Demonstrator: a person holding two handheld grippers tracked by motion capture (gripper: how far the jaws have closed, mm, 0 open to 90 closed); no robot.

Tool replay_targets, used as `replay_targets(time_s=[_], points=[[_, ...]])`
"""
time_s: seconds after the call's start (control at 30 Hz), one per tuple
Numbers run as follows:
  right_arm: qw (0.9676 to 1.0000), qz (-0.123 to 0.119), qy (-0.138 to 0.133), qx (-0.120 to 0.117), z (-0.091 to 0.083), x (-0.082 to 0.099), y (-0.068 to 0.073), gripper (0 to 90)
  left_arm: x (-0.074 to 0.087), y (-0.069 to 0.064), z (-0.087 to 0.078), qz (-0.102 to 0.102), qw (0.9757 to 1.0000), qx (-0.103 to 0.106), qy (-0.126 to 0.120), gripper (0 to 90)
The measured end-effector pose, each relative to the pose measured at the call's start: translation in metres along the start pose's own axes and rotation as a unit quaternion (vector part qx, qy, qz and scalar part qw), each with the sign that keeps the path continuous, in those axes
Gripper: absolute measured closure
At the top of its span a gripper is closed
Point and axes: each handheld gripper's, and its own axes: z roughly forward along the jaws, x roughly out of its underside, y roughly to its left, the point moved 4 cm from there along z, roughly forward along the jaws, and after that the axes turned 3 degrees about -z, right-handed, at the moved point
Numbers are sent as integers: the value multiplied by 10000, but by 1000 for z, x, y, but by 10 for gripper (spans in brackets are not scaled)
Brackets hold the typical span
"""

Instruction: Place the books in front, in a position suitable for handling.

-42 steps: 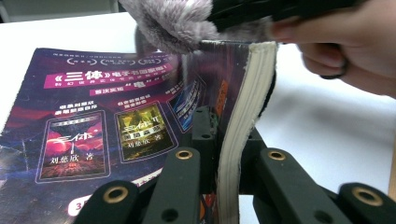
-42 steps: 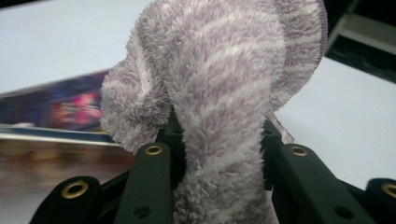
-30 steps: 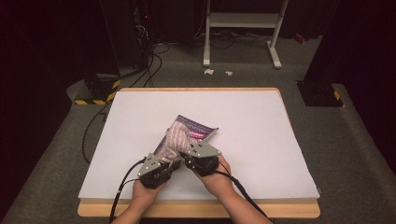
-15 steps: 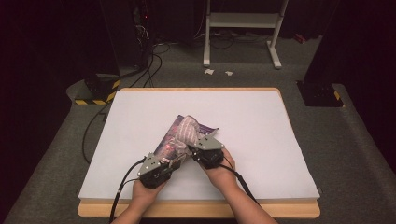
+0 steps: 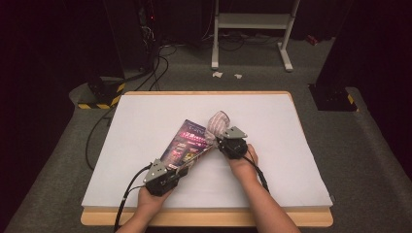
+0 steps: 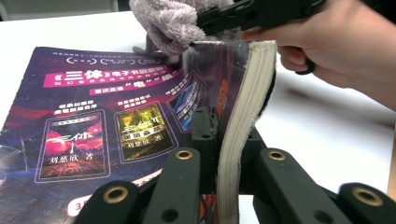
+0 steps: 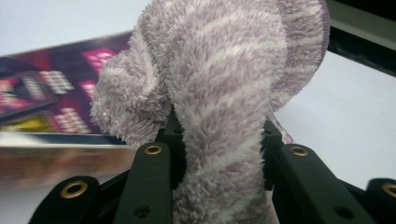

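Nearest the person, the left tongs (image 5: 167,171) are clamping the near end of a book (image 5: 187,145), their jaws closing on the page block in the left gripper view, where the book (image 6: 116,121) is resting on its long edge with the purple cover leaning open toward the desk (image 5: 145,121). The left hand is keeping still, so the book is staying pinned at that end.

Just beyond, the right tongs (image 5: 219,141) are holding a fluffy lilac cloth (image 5: 217,123), the fabric bunched between the jaws in the right gripper view (image 7: 224,93). Compared with 1 second ago, the right hand is sliding away from the left tongs along the book, and the cloth is now sitting at the book's far corner instead of over the middle of the cover. That suggests 1 wiping stroke along the cover is finishing; another pass or a turn of the book is probably coming next.

The book is lying near the middle of the desk, slightly toward the near edge. White surface is stretching open on the right and toward the far edge, so the right hand is having plenty of room for lifting away. The near wooden rim (image 5: 204,218) is sitting just behind the left hand, leaving little space for pulling back.
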Motion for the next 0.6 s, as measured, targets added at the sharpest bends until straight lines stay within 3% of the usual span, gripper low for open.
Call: replay_targets(time_s=[0.17,0.33,0.5,0.6], points=[[9996,101,144,240,13,6,-21,671,0,0,-1,-49,10000,16,-33,826],[9981,374,221,444,21,14,-42,671,0,1,-2,-33,10000,23,-41,826],[9961,619,106,624,7,10,-62,670,0,1,-2,-65,10000,39,-50,825],[9960,591,-54,673,-9,3,-68,670,1,1,-2,-66,10000,42,-46,823]])
